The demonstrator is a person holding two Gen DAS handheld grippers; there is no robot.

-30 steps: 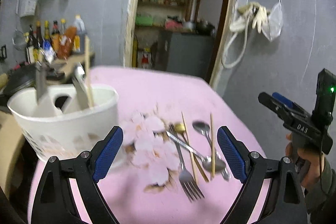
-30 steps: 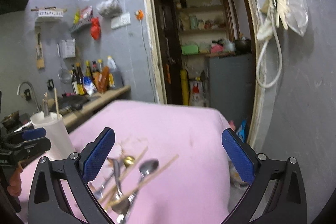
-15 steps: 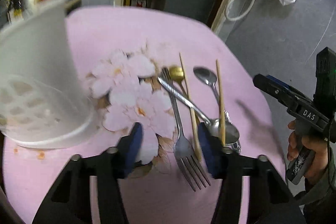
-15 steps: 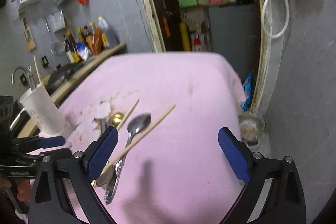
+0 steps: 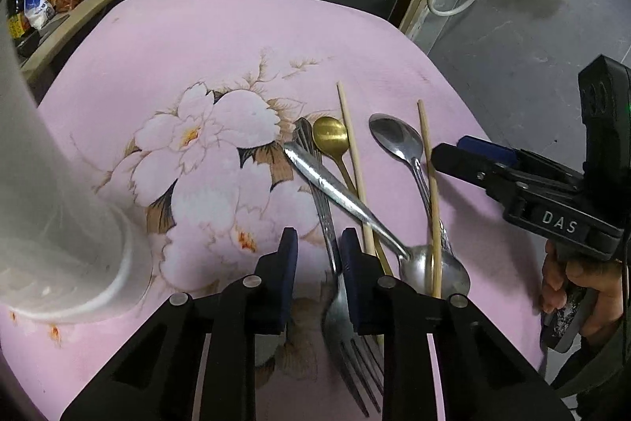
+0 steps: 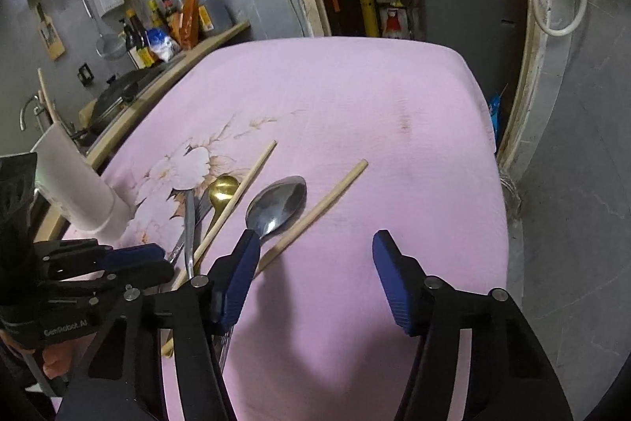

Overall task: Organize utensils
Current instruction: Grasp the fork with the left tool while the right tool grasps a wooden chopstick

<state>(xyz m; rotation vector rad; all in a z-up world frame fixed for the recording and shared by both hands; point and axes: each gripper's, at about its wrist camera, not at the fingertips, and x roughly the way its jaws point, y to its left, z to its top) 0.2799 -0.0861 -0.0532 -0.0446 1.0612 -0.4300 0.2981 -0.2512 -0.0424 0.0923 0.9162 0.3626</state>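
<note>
Left gripper [image 5: 315, 251] dropped toward fork [image 5: 335, 287], jaws closing around handle; right gripper [image 6: 315, 263] lowered, jaws closing.

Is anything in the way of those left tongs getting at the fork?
Nothing visible. The left tongs are closing over the fork, whose handle runs between the pads. A spoon crosses the handle farther up, beyond the pads.

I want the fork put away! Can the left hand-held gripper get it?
Probably yes. The left hand-held gripper is closing with the fork handle between its jaws, though a spoon lies across it.
</note>
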